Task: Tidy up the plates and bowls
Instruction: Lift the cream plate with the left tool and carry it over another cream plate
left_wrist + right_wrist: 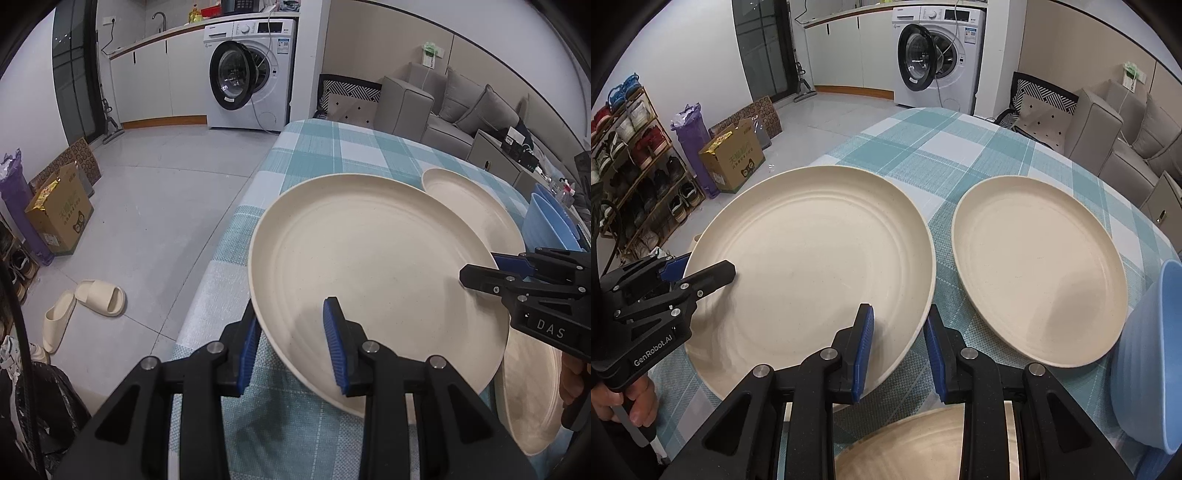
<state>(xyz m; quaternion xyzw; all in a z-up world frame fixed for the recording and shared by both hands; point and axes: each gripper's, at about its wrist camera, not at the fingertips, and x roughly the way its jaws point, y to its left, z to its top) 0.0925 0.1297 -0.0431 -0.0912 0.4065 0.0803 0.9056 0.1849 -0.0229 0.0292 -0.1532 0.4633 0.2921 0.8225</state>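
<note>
While a third cream plate [916, 443] lies half hidden beneath the right gripper [898, 354], the large plate [369, 277] sits tilted above the checked tablecloth [332, 147]. Both the right gripper and the left gripper [293, 347] clamp its near rim; a smaller plate [1038, 273] rests just beside it.

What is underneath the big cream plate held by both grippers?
Under the big cream plate: checked tablecloth along its edges, another cream plate below its right rim. The area directly beneath its middle is hidden.

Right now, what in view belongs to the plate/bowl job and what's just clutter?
Job: large cream plate, gripped by the left gripper and the right gripper; smaller cream plate; third plate; blue bowl.

Clutter: washing machine; slippers; cardboard box; shoe rack.
</note>
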